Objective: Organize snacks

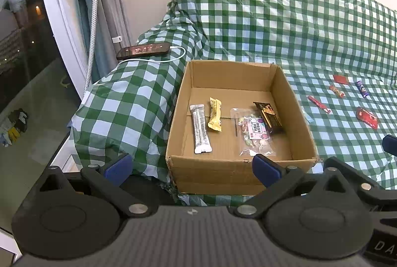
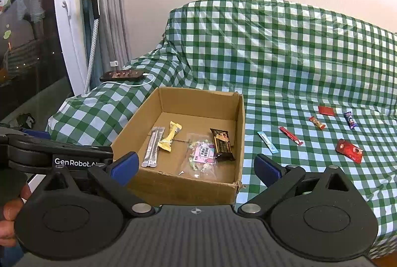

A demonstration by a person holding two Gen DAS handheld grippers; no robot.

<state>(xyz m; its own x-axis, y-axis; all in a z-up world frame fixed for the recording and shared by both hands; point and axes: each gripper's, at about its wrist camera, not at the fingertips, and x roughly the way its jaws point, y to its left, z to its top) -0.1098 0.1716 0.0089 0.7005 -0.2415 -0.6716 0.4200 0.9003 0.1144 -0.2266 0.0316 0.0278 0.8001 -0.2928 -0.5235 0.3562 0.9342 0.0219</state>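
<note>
Box (image 2: 173, 189): 4 snacks (image 2: 224, 147) | cloth (image 2: 310, 180): 6 snacks (image 2: 349, 150)

Right tool (image 2: 196, 167) spread empty, cardboard box (image 2: 239, 143) holding 4 snacks, 6 snacks on checkered cloth (image 2: 310, 68)

I'm seeing a matt brown cardboard box (image 2: 171, 189) on a glossy, crinkled green-checked plastic sheet (image 2: 285, 63), shiny foil and clear plastic wrappers on the snacks (image 2: 198, 155) inside, and matt black plastic linkages with bright metal pins on my right gripper (image 2: 196, 167).
</note>
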